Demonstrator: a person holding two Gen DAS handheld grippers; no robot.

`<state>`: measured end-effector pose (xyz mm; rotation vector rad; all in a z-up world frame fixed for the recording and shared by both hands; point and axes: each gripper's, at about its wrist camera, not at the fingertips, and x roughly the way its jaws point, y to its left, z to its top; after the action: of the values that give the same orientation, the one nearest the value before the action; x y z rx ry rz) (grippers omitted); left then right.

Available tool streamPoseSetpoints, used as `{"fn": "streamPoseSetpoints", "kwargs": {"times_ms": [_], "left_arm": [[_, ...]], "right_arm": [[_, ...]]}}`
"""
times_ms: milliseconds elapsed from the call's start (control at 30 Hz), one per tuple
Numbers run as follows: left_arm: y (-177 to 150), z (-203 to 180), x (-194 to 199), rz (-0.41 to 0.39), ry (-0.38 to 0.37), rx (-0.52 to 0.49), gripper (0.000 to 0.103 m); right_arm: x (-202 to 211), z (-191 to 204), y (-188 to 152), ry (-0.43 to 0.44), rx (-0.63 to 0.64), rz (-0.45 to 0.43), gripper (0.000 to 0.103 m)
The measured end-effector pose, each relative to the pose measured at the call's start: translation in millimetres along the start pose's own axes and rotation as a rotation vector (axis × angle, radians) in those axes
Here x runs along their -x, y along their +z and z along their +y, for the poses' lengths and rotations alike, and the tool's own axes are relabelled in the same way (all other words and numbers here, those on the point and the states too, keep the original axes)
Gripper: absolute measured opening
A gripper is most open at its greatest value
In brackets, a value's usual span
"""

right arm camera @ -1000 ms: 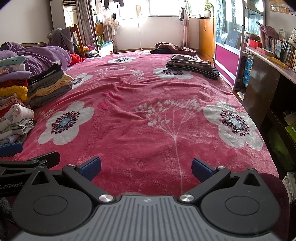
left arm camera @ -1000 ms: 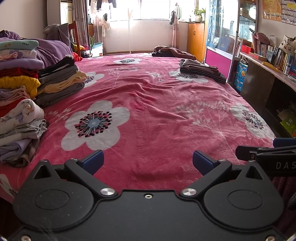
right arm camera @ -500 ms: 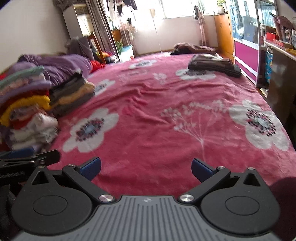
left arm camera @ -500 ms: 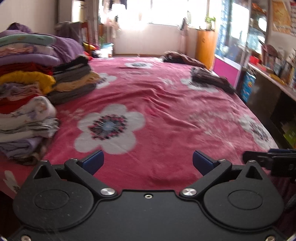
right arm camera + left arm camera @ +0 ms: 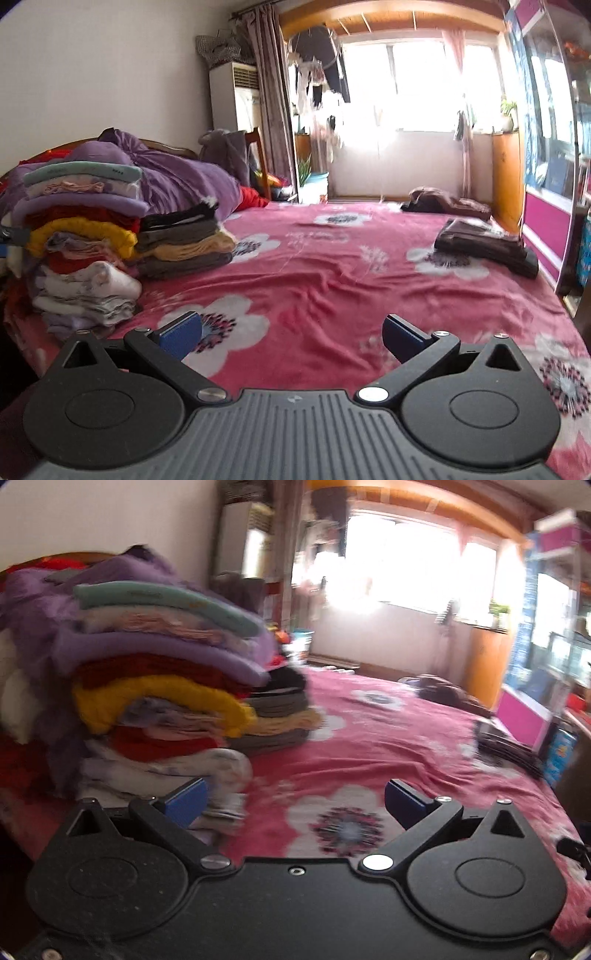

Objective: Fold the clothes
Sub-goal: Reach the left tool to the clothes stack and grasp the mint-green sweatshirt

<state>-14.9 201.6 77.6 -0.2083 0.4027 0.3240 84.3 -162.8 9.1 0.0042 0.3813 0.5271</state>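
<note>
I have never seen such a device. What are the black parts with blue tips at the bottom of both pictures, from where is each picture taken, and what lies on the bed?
The black parts are two hand-held grippers; a person carries one in each hand. Each has a camera looking forward along its two blue-tipped fingers. One picture comes from the left gripper, the other from the right gripper. Both are open and hold nothing.

They look over a bed with a pink flowered blanket. On its left side stands a tall stack of folded clothes, with a lower stack beside it. On the far right lies a dark folded pile, and behind it a crumpled brown garment. The left picture is blurred.
</note>
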Motion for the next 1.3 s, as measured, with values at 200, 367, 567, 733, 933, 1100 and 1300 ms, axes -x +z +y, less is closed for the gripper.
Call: {"fn": "streamPoseSetpoints", "kwargs": {"times_ms": [200, 367, 567, 733, 933, 1100, 1300], "left_arm": [[48, 44, -11, -0.090, 0.088, 0.075, 0.102], [91, 81, -5, -0.245, 0.202, 0.077, 0.102], [131, 130, -25, -0.365, 0.298, 0.039, 0.099], [142, 164, -55, -0.326, 0.336, 0.018, 0.083], [147, 187, -91, -0.266, 0.270, 0.043, 0.067], [156, 172, -90, -0.273, 0.270, -0.040, 0.026], [177, 114, -70, -0.336, 0.207, -0.219, 0.013]], "right_arm": [[-21, -21, -20, 0.046, -0.009, 0.035, 0.103], [-34, -40, -36, 0.086, -0.048, 0.080, 0.103], [-41, -64, -41, 0.089, -0.166, 0.101, 0.103], [-43, -68, -44, 0.081, -0.181, 0.109, 0.103], [-44, -70, -45, 0.078, -0.189, 0.115, 0.103], [-44, -71, -46, 0.075, -0.195, 0.119, 0.103], [-45, -73, -47, 0.072, -0.202, 0.125, 0.103]]}}
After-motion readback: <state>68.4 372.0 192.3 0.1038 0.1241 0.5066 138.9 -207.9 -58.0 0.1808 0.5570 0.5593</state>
